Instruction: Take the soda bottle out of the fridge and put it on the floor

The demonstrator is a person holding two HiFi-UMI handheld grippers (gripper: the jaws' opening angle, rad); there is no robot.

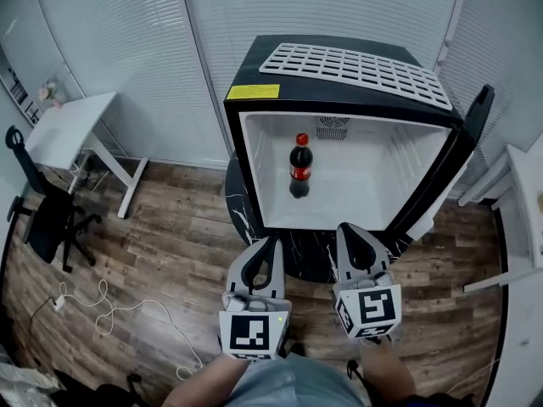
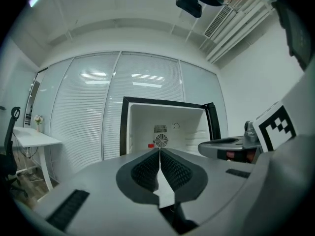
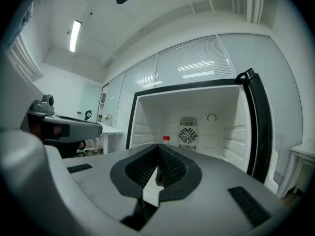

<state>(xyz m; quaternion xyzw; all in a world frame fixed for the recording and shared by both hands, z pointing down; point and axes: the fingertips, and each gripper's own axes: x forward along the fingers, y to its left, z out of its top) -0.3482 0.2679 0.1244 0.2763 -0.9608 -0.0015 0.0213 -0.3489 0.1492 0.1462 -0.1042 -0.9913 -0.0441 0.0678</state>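
The dark bottle with a red cap and label stands upright in the open fridge. A desk sits far left. The left gripper and right gripper are closed, holding nothing. The door stands open at right.

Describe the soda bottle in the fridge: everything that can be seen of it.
The soda bottle is small, filled with dark cola and plastic by its look, with a red cap and a red label band around its middle. It stands upright, capped, alone on the white floor of the open fridge, left of centre and in front of the rear fan grille. Only the fridge floor touches it.
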